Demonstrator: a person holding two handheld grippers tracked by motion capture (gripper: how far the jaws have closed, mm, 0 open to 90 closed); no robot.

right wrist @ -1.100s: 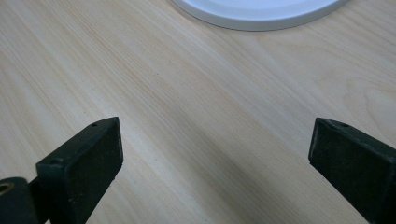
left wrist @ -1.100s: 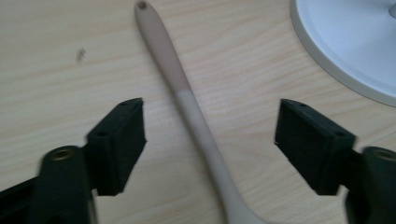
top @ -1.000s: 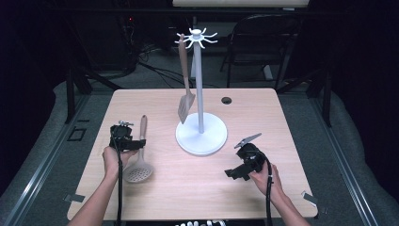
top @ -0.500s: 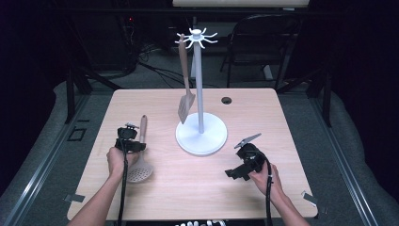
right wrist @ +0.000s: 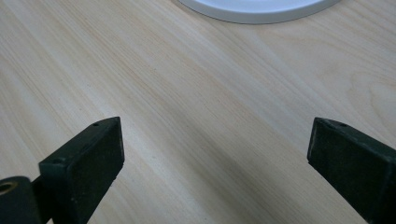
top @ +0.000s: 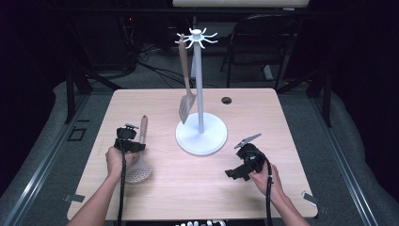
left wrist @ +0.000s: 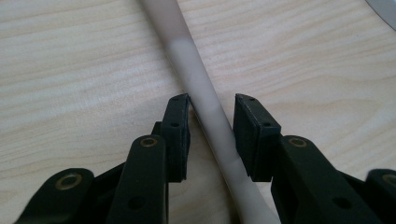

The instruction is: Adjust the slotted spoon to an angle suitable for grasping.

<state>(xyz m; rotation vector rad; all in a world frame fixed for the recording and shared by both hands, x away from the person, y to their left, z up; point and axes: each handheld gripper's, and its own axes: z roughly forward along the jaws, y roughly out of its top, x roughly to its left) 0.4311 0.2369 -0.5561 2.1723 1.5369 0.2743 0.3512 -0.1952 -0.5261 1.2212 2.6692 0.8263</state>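
The left gripper (left wrist: 212, 105) sits low over the skimmer (top: 138, 160), which lies flat on the bench (top: 291, 122) with its perforated head toward the person and its handle (left wrist: 201, 93) running away between the left fingers (left wrist: 177, 135). Those fingers have just been closing around the handle: one pad touches its side, while the other stands just off it with a thin gap, so the grip is not yet made and the skimmer rests on the wood.

The step in hand looks to be the pickup of the skimmer, most likely to hang it on the rack (top: 200, 136), where a spatula (top: 187, 106) already dangles from a hook beside the pole.

The right gripper (top: 235, 172) rests on the bench, its fingers (right wrist: 84, 163) spread wide with bare wood between them and the rack's base just beyond their tips.

Next, the left fingers probably need to pinch fully before any lift, squarely across the round handle so it does not roll or swing head-down.
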